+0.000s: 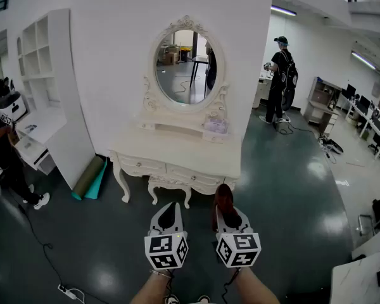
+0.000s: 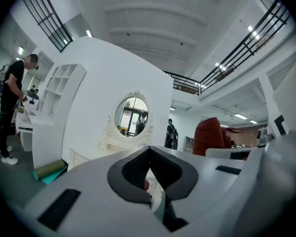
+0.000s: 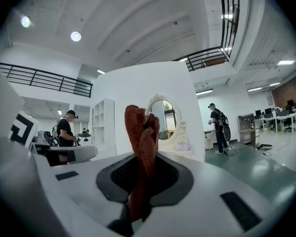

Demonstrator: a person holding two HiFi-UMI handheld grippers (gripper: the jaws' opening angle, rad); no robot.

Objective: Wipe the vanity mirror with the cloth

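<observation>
Two grippers sit low, well short of the vanity mirror (image 1: pixel 185 67), which stands straight ahead & higher, oval upright, on the dressing table (image 1: pixel 177 154). R gripper (image 1: pixel 224 209) pinches the red cloth (image 3: pixel 142 132), bunched upright. L gripper (image 1: pixel 170 210): jaws pressed together, empty. Smudges on glass can't be made out.

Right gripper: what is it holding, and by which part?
The right gripper pinches the red cloth by its lower part; the rest sticks up.
</observation>
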